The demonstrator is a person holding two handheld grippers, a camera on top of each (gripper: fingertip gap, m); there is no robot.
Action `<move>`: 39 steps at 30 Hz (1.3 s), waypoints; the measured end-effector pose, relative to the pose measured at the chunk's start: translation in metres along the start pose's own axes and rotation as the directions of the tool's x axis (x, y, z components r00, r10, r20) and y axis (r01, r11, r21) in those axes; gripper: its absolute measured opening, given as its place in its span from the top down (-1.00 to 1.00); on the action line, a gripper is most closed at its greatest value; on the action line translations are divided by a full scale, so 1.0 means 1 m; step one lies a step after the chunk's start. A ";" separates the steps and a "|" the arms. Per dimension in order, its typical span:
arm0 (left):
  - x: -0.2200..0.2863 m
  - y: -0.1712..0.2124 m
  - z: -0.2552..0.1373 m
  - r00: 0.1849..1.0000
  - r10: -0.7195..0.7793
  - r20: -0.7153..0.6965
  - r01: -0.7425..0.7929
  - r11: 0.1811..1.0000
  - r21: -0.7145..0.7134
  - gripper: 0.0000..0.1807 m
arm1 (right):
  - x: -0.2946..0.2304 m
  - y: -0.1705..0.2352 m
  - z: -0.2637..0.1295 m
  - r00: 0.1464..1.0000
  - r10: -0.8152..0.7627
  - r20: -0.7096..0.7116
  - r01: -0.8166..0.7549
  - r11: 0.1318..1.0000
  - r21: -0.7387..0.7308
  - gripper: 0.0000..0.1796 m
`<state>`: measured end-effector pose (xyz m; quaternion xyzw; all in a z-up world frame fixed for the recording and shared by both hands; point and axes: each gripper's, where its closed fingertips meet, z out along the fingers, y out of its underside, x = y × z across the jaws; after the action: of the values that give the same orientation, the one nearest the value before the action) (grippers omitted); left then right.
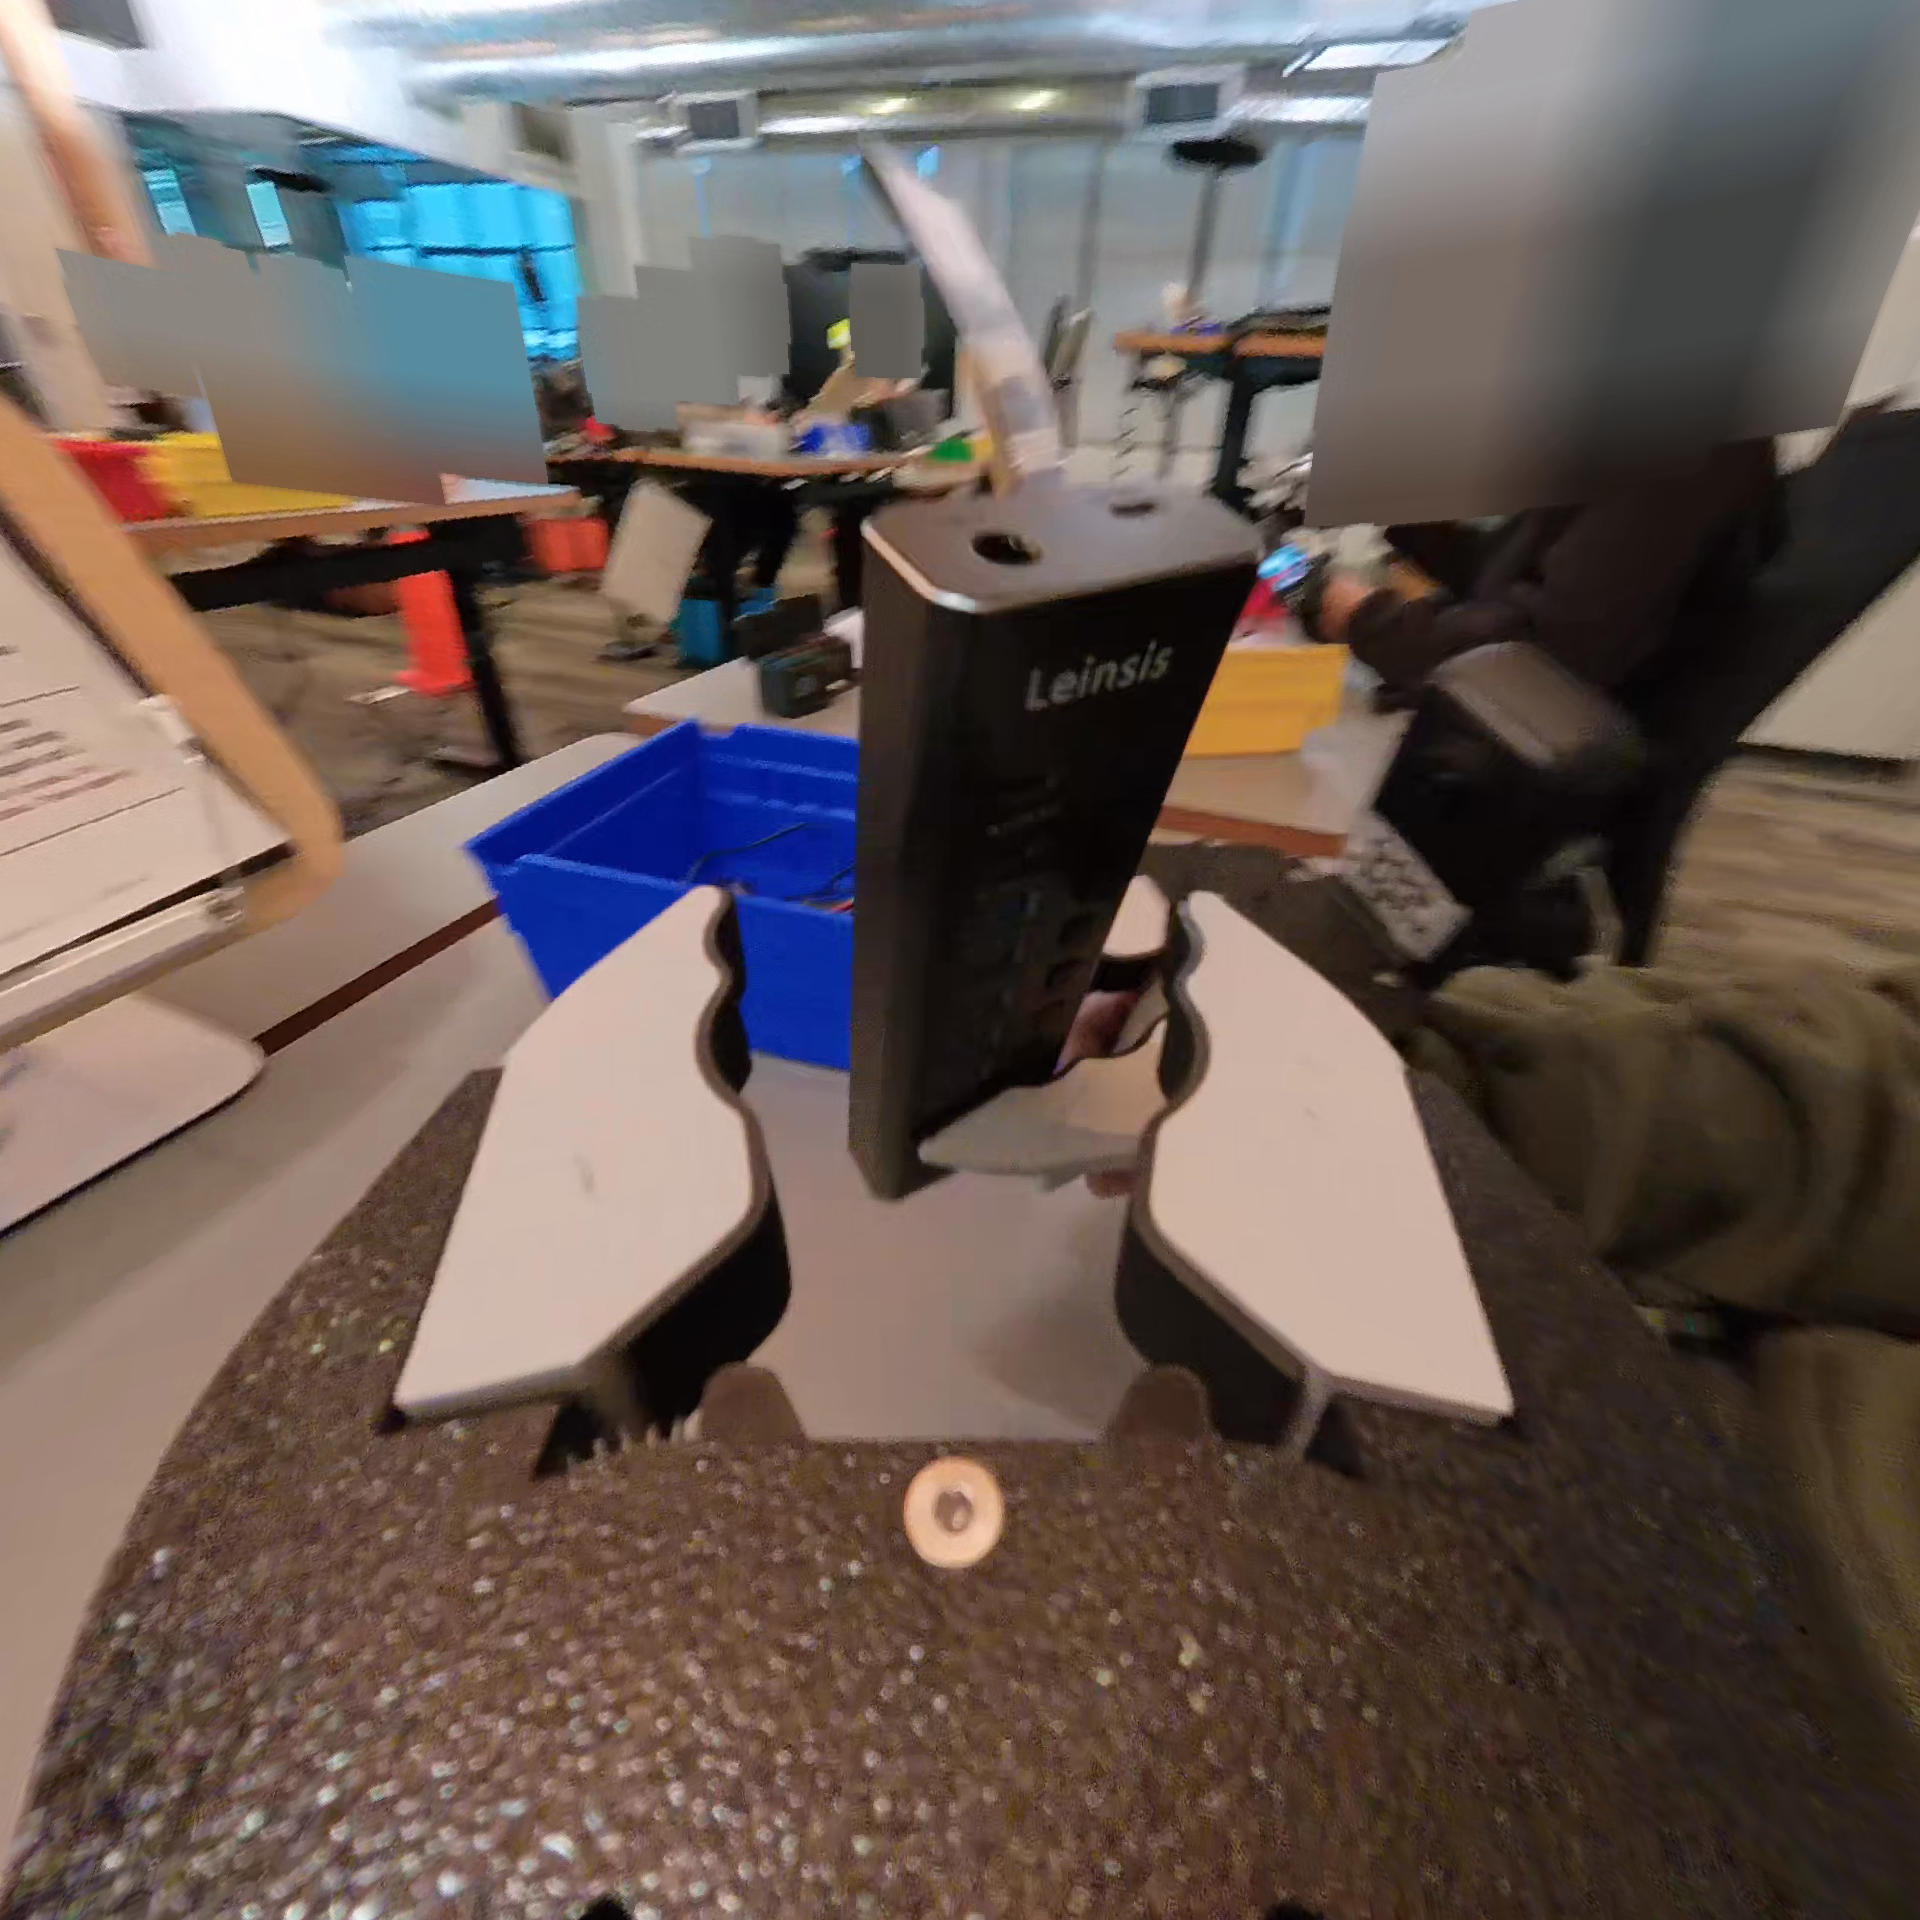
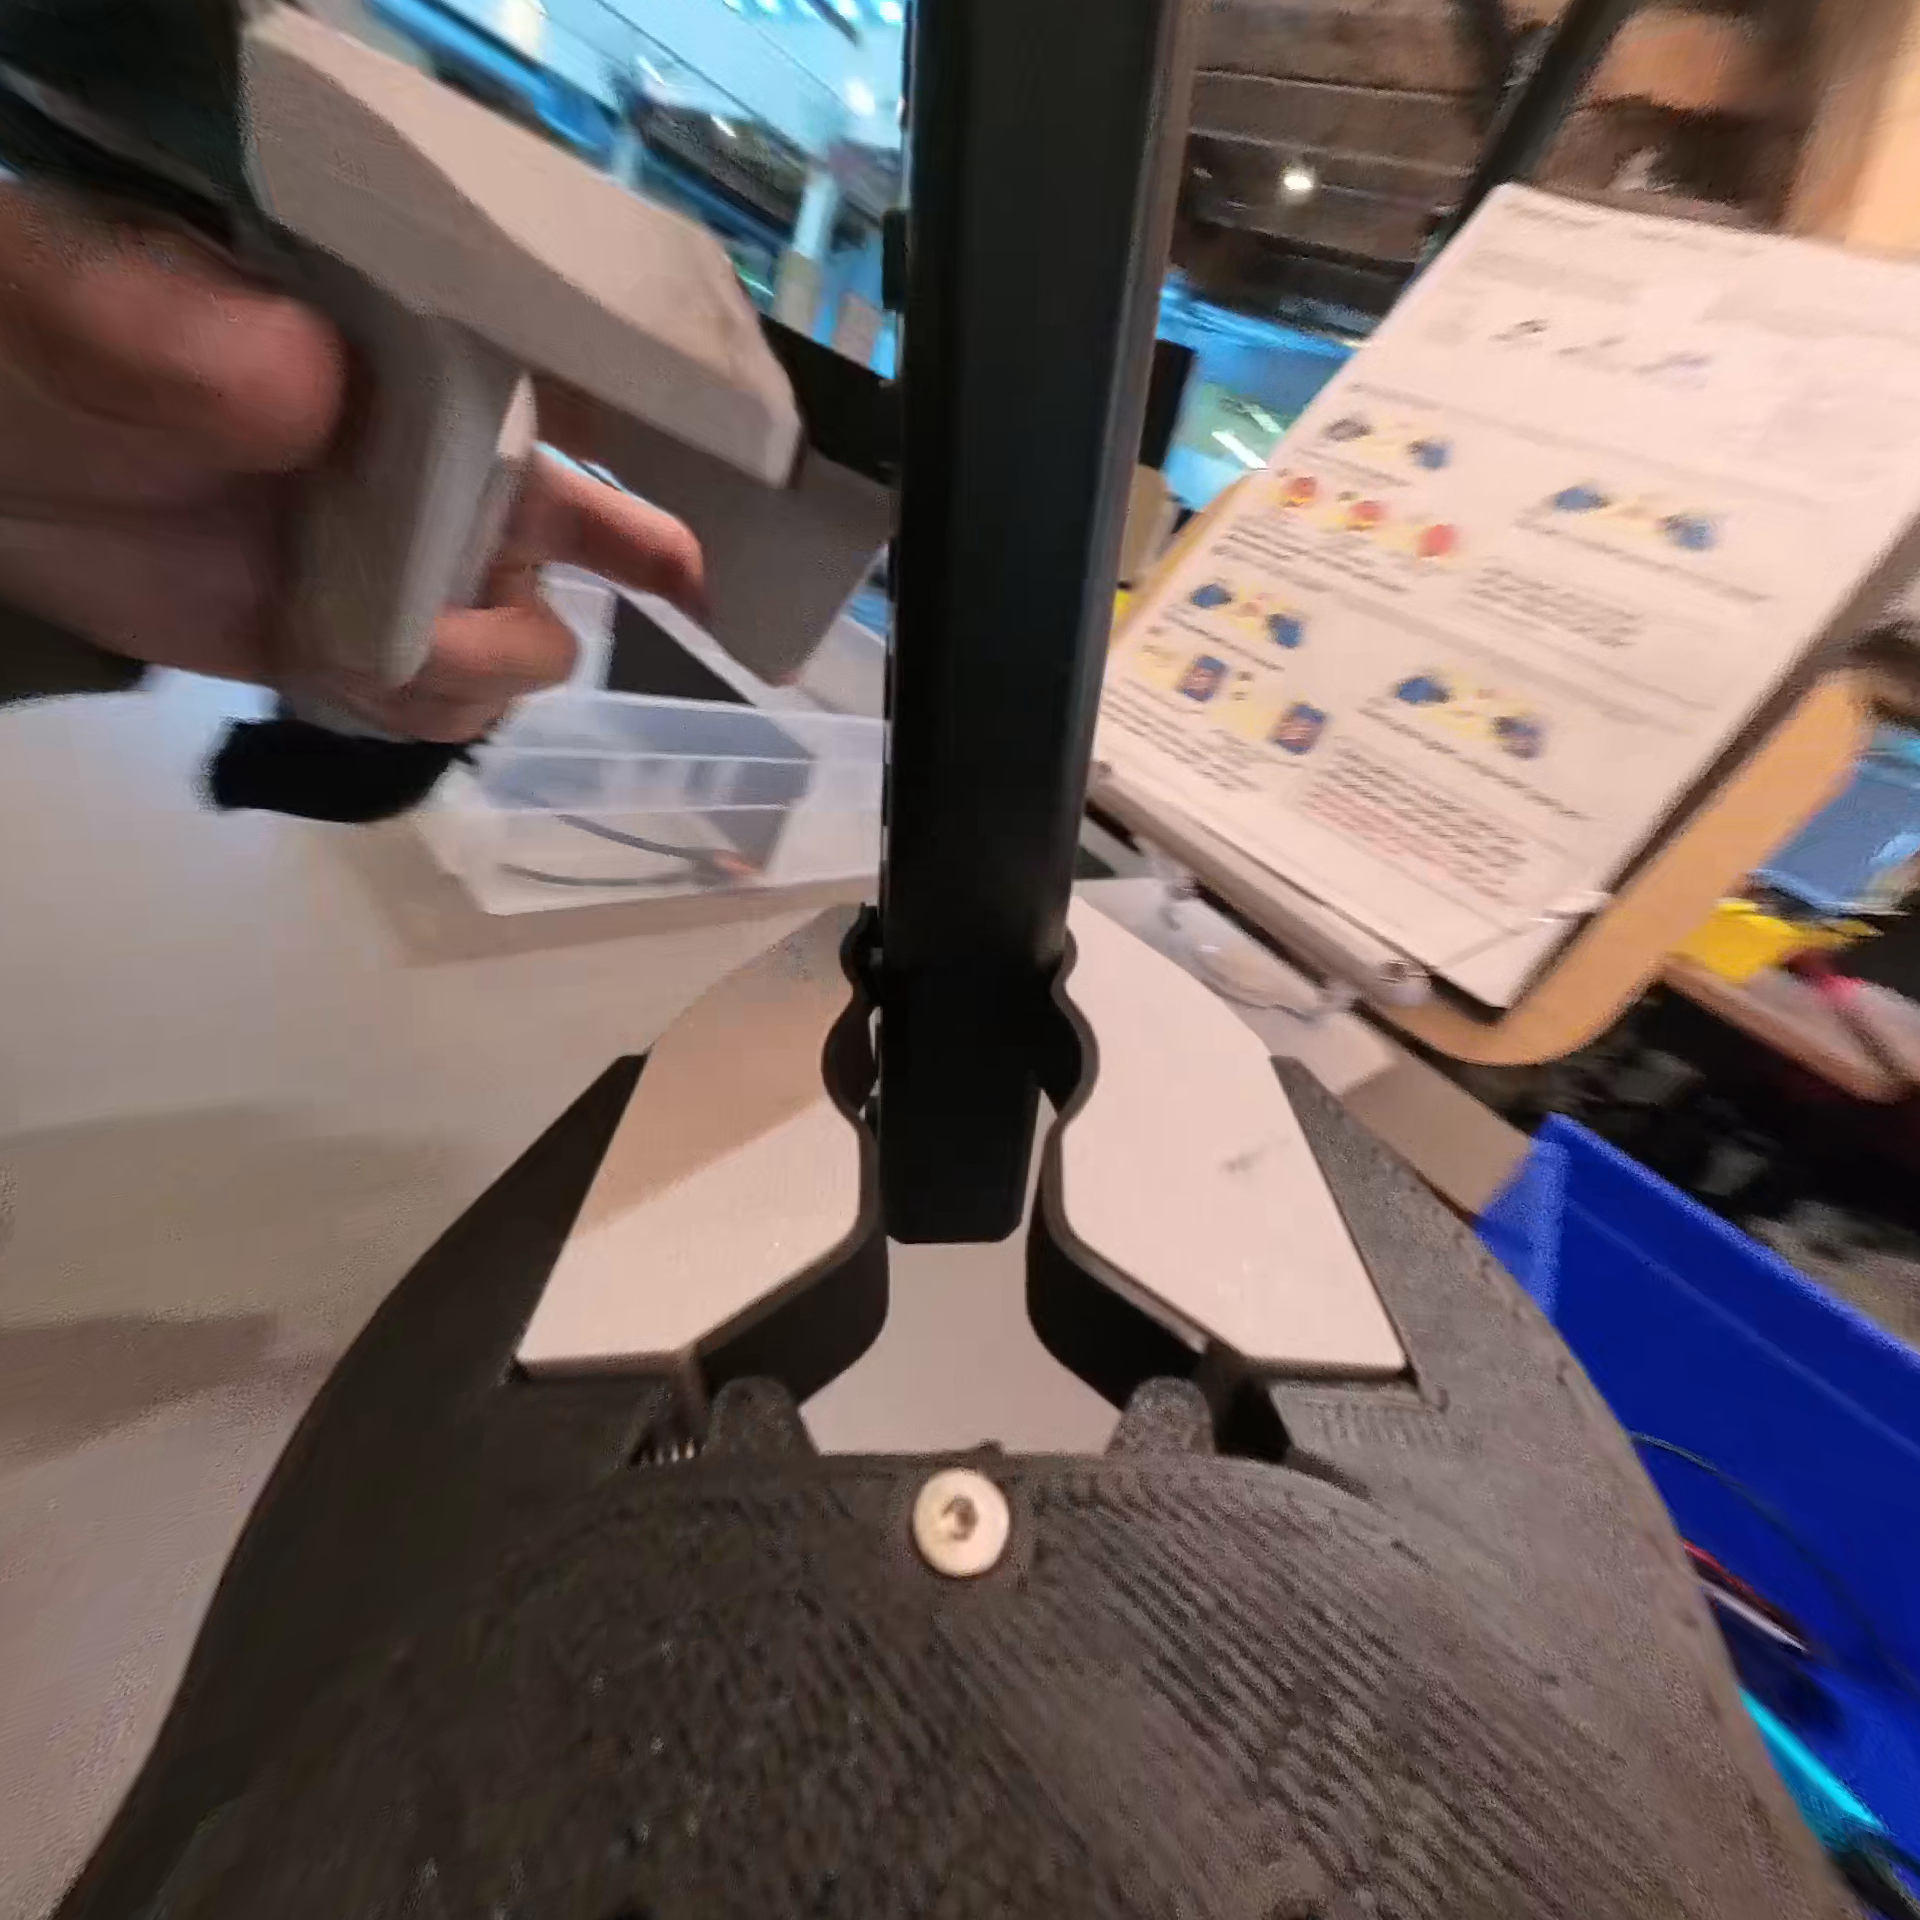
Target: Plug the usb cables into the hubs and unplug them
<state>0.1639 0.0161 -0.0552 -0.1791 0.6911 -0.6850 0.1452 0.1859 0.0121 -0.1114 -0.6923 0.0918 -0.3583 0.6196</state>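
In the left wrist view, our left gripper (image 1: 956, 1049) is spread wide and holds nothing. Just ahead of it stands the black hub (image 1: 1029, 821), almost upright, its long axis pointing up and leaning slightly to the right. The hub's lower end sits between our fingertips but touches neither of them; it is carried by the other gripper, whose grey finger comes in from the right below it. A pale cable (image 1: 987, 332) rises from the hub's top face, and we judge it is plugged there. Behind are a blue bin (image 1: 623, 883) and the table (image 1: 312, 1195).

In the right wrist view, our right gripper (image 2: 966, 1049) is pinching the lower end of the hub (image 2: 997, 520), which runs straight up along the fingers and out of the picture. The left gripper (image 2: 582, 343) shows at the upper left, near the hub's side, with a hand (image 2: 156, 468) on it. A clear box (image 2: 665, 800) lies behind.

We judge the cable is above both grippers, so the free left one must go upward along the hub to reach it.
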 end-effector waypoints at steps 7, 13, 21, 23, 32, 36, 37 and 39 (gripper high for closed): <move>-0.012 0.000 0.025 0.954 -0.074 0.291 0.058 0.996 0.063 0.12 | 0.002 0.011 0.004 0.961 -0.245 -0.126 0.228 0.964 -0.134 0.68; -0.008 0.010 0.024 0.977 -0.079 0.197 0.077 0.997 0.018 0.21 | -0.022 0.016 0.002 0.992 -0.008 0.128 0.019 0.996 -0.091 0.58; 0.043 0.025 0.023 0.965 0.028 -0.262 -0.056 0.993 -0.099 0.22 | -0.058 0.000 -0.008 0.737 0.427 0.524 -0.433 0.894 -0.119 -0.16; 0.044 0.037 0.027 0.956 0.061 -0.286 -0.109 0.982 -0.154 0.22 | -0.064 0.009 -0.006 0.761 0.393 0.516 -0.372 0.916 -0.149 -0.12; 0.055 0.060 0.036 0.945 0.057 -0.321 -0.153 0.947 -0.284 0.20 | -0.079 0.026 -0.006 0.786 0.303 0.539 -0.267 0.952 -0.147 0.17; 0.042 0.034 0.034 0.981 0.085 -0.173 -0.125 0.963 -0.237 0.17 | -0.071 0.029 -0.006 0.804 0.309 0.508 -0.273 0.951 -0.146 0.18; 0.042 0.032 0.032 0.981 0.102 -0.164 -0.142 0.957 -0.251 0.21 | -0.072 0.029 -0.007 0.799 0.311 0.515 -0.277 0.950 -0.143 0.18; 0.040 0.032 0.031 0.978 0.150 -0.147 -0.188 0.937 -0.295 0.23 | -0.074 0.029 -0.007 0.785 0.324 0.529 -0.293 0.945 -0.145 0.18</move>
<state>0.1402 -0.0299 -0.0854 -0.0970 0.8095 -0.5639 0.1314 0.1368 0.0423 -0.1665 -0.7578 0.0332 -0.0376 0.6506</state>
